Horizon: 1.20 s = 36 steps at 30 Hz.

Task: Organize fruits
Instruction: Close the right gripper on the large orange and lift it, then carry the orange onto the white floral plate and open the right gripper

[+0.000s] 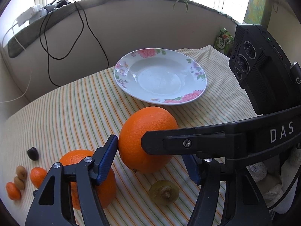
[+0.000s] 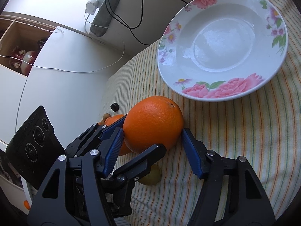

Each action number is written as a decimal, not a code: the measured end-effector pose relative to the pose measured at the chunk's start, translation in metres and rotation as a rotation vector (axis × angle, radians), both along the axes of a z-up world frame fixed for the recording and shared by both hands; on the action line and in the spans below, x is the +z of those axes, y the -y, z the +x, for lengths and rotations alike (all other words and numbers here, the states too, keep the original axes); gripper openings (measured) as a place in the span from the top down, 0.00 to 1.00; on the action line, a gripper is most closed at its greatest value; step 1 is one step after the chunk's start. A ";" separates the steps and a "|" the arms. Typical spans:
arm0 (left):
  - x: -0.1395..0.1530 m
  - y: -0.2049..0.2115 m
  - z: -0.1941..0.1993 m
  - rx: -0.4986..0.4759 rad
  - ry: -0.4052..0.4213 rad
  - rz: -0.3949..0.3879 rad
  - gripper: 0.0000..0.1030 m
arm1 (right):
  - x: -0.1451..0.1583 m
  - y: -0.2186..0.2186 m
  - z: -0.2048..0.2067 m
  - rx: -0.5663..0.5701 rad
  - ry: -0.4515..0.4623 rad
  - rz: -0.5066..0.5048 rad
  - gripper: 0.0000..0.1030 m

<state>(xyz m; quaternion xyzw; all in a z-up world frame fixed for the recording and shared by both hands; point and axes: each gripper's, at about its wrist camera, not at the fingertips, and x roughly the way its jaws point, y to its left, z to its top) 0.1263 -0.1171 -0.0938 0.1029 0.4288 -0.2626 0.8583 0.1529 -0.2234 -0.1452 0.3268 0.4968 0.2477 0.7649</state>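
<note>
A big orange (image 1: 146, 137) (image 2: 153, 125) lies on the striped cloth, in front of the empty flowered plate (image 1: 195, 96) (image 2: 222, 92). Both grippers close around it. My left gripper (image 1: 150, 160) has its left pad touching the orange; its right pad is mostly hidden behind the right gripper's arm. My right gripper (image 2: 151, 146) has its pads at both sides of the orange, touching or nearly so. A second orange (image 1: 105, 188) lies under the left finger. A green grape (image 1: 163, 192) (image 2: 150, 175) lies just in front.
At the left of the cloth lie two small mandarins (image 1: 37, 177), two small brown fruits (image 1: 20, 171) and a dark fruit (image 1: 33, 153). Cables (image 1: 62, 37) hang from the sill onto the wall behind. A green packet (image 1: 223, 39) stands at the back right.
</note>
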 end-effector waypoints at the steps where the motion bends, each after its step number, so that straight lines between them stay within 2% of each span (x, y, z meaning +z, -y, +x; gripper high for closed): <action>1: 0.001 0.000 -0.001 0.000 0.003 0.000 0.36 | 0.000 0.000 0.000 -0.001 0.000 0.003 0.36; 10: 0.022 0.002 -0.004 0.001 0.051 -0.019 0.36 | 0.019 0.005 -0.005 -0.003 0.038 0.014 0.36; 21: 0.034 0.026 0.022 0.016 0.088 -0.060 0.36 | 0.042 0.032 0.011 -0.024 0.098 -0.003 0.36; 27: 0.035 0.042 0.047 0.028 0.076 -0.080 0.36 | 0.046 0.051 0.030 -0.040 0.108 -0.023 0.36; 36: 0.022 0.055 0.087 0.065 0.011 -0.110 0.36 | 0.042 0.069 0.071 -0.042 0.107 -0.077 0.36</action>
